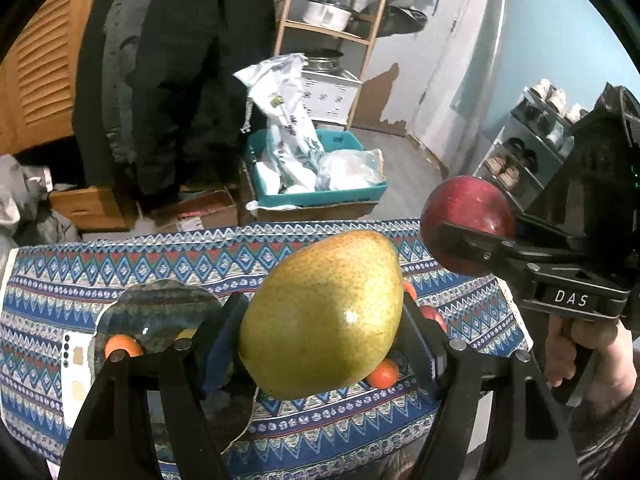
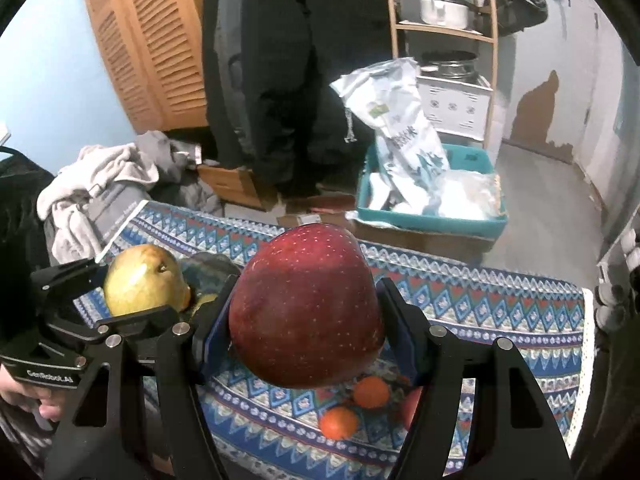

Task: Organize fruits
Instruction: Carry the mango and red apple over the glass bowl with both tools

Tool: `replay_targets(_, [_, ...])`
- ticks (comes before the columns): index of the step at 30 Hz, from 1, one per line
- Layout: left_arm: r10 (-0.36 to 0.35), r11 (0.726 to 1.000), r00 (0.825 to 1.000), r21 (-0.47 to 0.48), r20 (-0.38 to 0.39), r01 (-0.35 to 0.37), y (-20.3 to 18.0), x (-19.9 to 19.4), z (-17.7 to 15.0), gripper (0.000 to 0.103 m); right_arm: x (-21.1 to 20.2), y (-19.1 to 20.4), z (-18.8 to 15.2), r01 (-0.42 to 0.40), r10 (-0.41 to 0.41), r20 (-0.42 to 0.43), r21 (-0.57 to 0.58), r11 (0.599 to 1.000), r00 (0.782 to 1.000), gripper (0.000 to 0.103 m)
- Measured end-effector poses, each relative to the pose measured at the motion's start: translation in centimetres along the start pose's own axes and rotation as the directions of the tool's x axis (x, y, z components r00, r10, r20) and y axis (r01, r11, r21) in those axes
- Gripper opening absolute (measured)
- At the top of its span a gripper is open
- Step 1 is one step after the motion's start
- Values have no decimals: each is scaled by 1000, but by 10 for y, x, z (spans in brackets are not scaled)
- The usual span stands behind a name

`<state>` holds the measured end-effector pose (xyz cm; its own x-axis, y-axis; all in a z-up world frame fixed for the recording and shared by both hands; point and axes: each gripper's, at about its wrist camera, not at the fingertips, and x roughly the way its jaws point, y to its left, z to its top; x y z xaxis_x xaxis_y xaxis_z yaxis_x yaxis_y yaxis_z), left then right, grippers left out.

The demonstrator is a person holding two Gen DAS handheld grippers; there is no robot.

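Note:
My left gripper [image 1: 320,320] is shut on a large yellow-green pear [image 1: 324,312] and holds it above the patterned tablecloth [image 1: 80,280]. My right gripper [image 2: 306,312] is shut on a dark red apple [image 2: 306,304], also held above the cloth. The apple [image 1: 466,224] shows at the right of the left wrist view, and the pear [image 2: 144,284] at the left of the right wrist view. A dark glass bowl [image 1: 160,312] with an orange [image 1: 122,346] stands on the cloth's left. Small oranges [image 2: 340,422] lie on the cloth under the apple.
A teal bin [image 1: 320,196] of white bags stands on cardboard boxes beyond the table. A wooden shelf [image 1: 332,32] holds pots. A white phone [image 1: 74,364] lies left of the bowl. Clothes [image 2: 96,188] are heaped at the table's far left.

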<state>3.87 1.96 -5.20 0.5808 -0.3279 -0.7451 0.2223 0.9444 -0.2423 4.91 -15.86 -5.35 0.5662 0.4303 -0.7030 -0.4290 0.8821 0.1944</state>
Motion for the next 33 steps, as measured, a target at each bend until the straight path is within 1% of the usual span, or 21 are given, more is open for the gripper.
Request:
replay_targets(7, [30,999,999,-42,17,-30,28,-13,-7,76,16,24,10,-34,34,-14,-19,999,999,67])
replay_targets(17, [86,987,996,-133,9,-85,78,-21,-21,76,52,65,23,-85,82,-58,-55,995,995,67])
replay_targets(26, [142,968,990,-207,-22,-143,125,-20,-40,76,91,104,31,-136,126,-114,-88,987,985,67])
replay_targets(33, [180,949,982,-250,-61,-190,156,-16,-58,76,125,132,32,-181,164,-166,-93,979,972,67])
